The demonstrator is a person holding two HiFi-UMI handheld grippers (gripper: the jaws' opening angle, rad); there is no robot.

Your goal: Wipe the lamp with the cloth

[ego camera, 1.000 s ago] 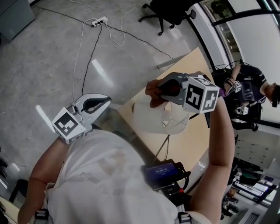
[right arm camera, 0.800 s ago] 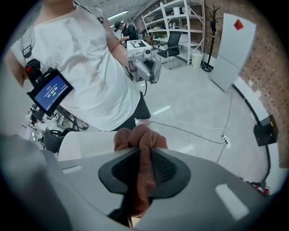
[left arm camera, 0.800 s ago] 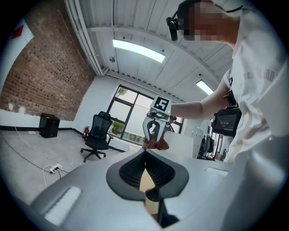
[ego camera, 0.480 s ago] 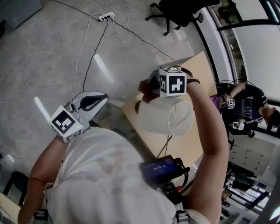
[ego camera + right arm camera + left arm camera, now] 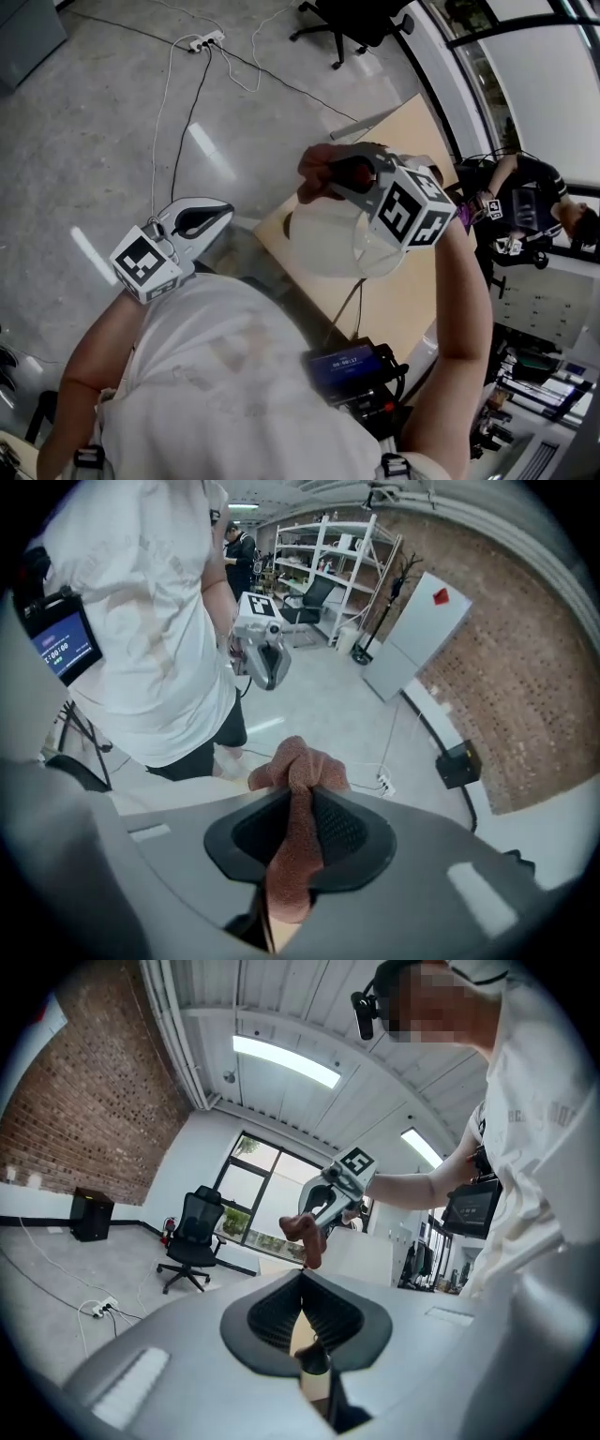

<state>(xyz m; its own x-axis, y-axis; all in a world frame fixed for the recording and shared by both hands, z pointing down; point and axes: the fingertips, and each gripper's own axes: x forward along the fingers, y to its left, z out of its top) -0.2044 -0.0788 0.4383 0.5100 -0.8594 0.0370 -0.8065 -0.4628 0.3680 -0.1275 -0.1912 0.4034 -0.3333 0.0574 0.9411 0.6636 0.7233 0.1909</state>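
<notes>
The lamp's white shade stands on the pale wooden table, directly below me. My right gripper points steeply down at the shade's far upper edge. It is shut on a bunched rust-brown cloth, which bulges past the fingertips against the shade. In the right gripper view the cloth fills the gap between the jaws of the right gripper. My left gripper hangs level over the floor, left of the table, shut and holding nothing. The left gripper view shows the left gripper, the cloth and the shade.
A dark cord runs from the lamp over the table's near edge. A small screen device hangs at my waist. On the grey floor lie a power strip with cables and a black office chair. Another person stands at the right.
My right gripper has carried the cloth across the top of the shade to its far left edge and tilted, so its marker cube now faces right. The left gripper has stayed put.
</notes>
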